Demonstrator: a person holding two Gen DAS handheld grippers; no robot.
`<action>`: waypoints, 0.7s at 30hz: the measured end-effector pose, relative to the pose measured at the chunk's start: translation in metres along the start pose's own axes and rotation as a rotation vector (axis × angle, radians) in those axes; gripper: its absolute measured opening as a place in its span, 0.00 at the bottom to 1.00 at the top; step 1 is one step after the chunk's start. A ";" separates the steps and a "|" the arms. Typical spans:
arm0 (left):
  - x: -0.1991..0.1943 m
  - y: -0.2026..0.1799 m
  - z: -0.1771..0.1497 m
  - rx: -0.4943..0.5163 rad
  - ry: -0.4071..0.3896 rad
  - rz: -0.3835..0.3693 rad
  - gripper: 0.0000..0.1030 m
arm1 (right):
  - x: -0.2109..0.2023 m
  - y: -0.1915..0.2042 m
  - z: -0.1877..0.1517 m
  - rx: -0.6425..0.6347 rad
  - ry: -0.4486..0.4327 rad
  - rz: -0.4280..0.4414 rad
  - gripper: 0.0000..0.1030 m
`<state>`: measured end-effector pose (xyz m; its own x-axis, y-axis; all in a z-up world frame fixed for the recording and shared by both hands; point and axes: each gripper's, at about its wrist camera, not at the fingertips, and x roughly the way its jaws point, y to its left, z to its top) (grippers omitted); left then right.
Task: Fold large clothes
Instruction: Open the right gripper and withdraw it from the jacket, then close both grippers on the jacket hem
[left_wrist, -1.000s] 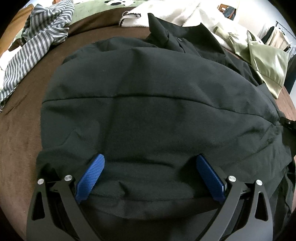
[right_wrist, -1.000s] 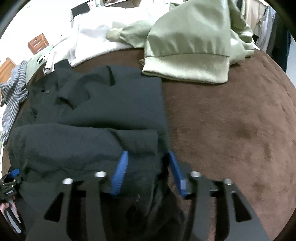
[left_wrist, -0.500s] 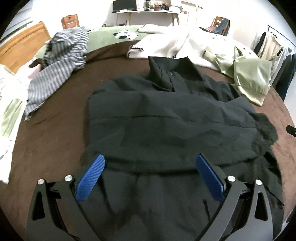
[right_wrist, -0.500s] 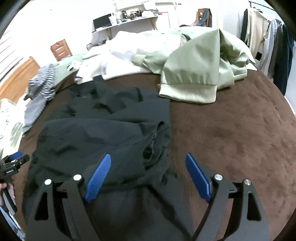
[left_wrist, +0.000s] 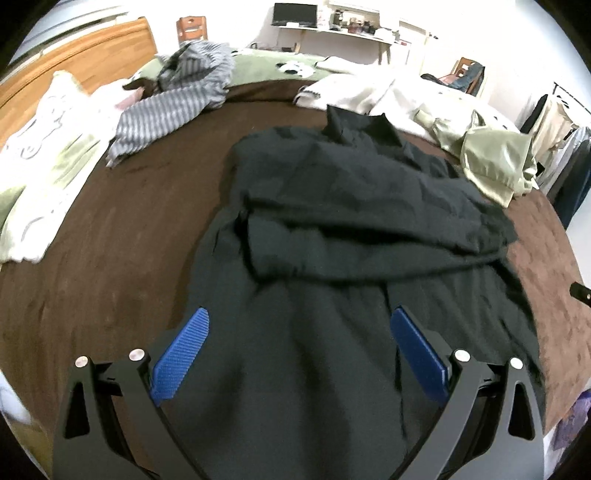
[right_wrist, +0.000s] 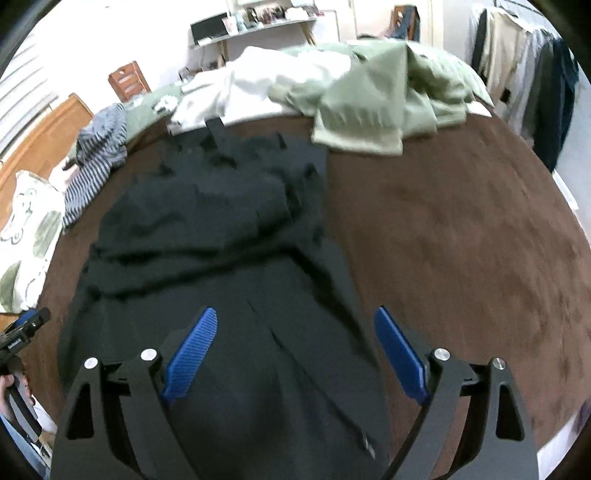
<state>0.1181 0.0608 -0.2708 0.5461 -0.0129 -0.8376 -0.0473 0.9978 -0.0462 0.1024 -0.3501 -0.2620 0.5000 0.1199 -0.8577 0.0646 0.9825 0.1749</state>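
A brown blanket (left_wrist: 110, 258) covers the bed, and most of its middle is taken up by one black garment (left_wrist: 332, 229). The garment's long axis runs from the near edge of the bed away toward the far side, with its collar (left_wrist: 354, 125) at the far end and its lower part under both cameras. A fold of the upper cloth lies crosswise over the middle in a rumpled band, so the far half is doubled and the near half lies single and flatter. A front opening runs lengthwise down the near part in the right wrist view.

Four other pieces of cloth lie around it: one pale green garment (right_wrist: 373, 107) just beyond its far right corner, one white heap (right_wrist: 258, 85) beyond the collar, one striped grey garment (left_wrist: 177, 99) well off to the far left, and one white and green printed cloth (left_wrist: 40, 158) at the left edge.

The left gripper (left_wrist: 301, 354) hangs over the near cloth with its blue pads spread wide and nothing between them. The right gripper (right_wrist: 295, 358) is likewise spread wide and empty, over the garment's right edge. The left gripper's side carries small white lettering, too blurred to read.
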 end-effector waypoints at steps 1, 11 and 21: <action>0.000 0.003 -0.011 -0.006 0.015 0.005 0.94 | 0.001 -0.003 -0.009 0.004 0.011 -0.005 0.84; 0.006 0.051 -0.101 -0.111 0.126 0.046 0.94 | 0.012 -0.042 -0.103 0.005 0.170 -0.069 0.84; 0.012 0.109 -0.169 -0.243 0.195 0.116 0.94 | 0.033 -0.066 -0.164 0.067 0.322 -0.037 0.84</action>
<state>-0.0217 0.1581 -0.3773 0.3559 0.0639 -0.9323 -0.3105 0.9491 -0.0534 -0.0269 -0.3878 -0.3815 0.1979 0.1338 -0.9710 0.1398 0.9767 0.1630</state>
